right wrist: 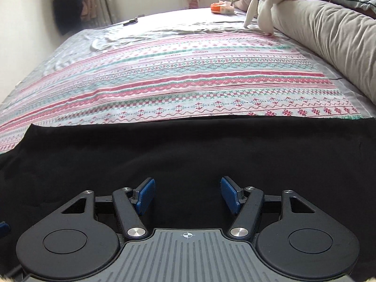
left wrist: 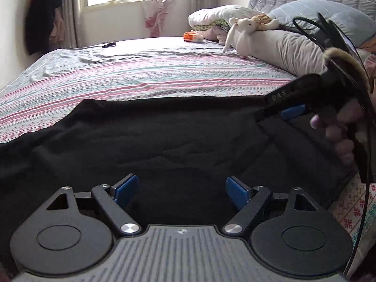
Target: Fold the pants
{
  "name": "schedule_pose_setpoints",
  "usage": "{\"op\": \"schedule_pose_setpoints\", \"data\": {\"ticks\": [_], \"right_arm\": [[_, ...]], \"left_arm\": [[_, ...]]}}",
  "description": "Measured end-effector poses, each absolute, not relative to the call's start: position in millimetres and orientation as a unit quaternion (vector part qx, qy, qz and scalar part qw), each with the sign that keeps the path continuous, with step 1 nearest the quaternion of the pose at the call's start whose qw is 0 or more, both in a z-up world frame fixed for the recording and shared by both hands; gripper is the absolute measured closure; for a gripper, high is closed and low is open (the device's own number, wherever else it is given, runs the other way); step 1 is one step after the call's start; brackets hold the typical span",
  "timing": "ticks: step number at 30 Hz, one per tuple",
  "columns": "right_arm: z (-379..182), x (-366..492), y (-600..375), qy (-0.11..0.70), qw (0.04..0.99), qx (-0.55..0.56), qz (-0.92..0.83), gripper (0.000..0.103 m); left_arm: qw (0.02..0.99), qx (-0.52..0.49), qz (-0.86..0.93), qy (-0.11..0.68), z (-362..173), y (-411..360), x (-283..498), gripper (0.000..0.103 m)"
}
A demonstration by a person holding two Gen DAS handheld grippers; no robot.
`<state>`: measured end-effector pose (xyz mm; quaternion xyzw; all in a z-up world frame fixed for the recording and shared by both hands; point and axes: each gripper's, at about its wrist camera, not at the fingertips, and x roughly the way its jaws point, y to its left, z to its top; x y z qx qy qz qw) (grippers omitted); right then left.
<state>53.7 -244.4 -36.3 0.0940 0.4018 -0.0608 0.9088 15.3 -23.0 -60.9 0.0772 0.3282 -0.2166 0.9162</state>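
Both your grippers, left (left wrist: 181, 191) and right (right wrist: 186, 193), hung with fingers spread and nothing pinched, the black pants (left wrist: 164, 136) flat just beyond the fingertips.

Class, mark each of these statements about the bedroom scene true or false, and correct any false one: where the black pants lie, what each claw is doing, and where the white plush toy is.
1. The black fabric pants lie spread on the striped patterned bedsheet. True.
2. The left claw is clamped on the pants. False: its blue pads stand wide apart, with nothing between them.
3. The right claw is open above the pants. True.
4. The white plush toy lies on the floor. False: it rests against the long grey bolster pillow on the bed.
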Motion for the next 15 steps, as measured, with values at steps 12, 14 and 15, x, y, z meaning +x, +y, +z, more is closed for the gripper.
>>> {"op": "schedule_pose_setpoints", "data": {"ticks": [12, 14, 15], "right_arm": [[-44.3, 120.4, -263.0, 0.373, 0.924, 0.056, -0.070, 0.036], [-49.9, 122.3, -267.7, 0.359, 0.929, 0.045, -0.073, 0.036], [-50.8, 123.0, -270.4, 0.353, 0.932, 0.042, -0.074, 0.036]], "left_arm": [[0.909, 0.079, -0.236, 0.335, -70.6, -24.6, 17.8, 0.000], [0.907, 0.082, -0.237, 0.338, -69.3, -26.3, 18.1, 0.000], [0.906, 0.082, -0.237, 0.340, -68.9, -28.6, 19.9, 0.000]]}}
